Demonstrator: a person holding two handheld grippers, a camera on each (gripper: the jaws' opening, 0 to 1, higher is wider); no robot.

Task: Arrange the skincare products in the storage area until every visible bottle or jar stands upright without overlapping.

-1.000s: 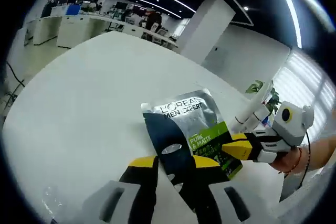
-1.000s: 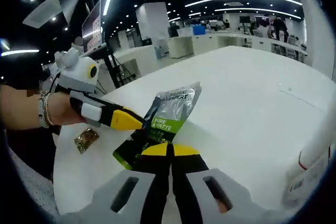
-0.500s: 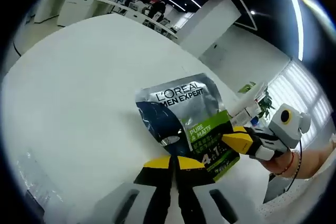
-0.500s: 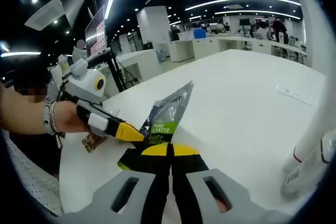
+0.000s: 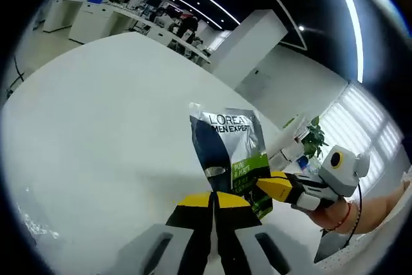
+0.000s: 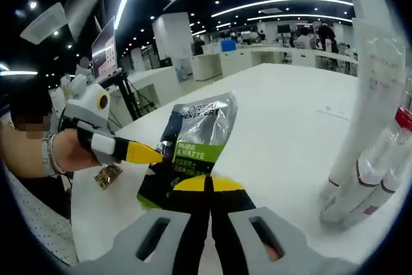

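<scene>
Open office behind a white table; I have both grippers clamped on the sachet, lifted over the table: left gripper on its bottom edge, right gripper likewise, tubes standing at my right

The left gripper view looks along its own jaws, low over the white table, with the sachet close ahead and the right gripper entering from the right. The right gripper view faces roughly the opposite way across the same table, the left gripper entering from the left. Both views share the sachet at close range.
</scene>
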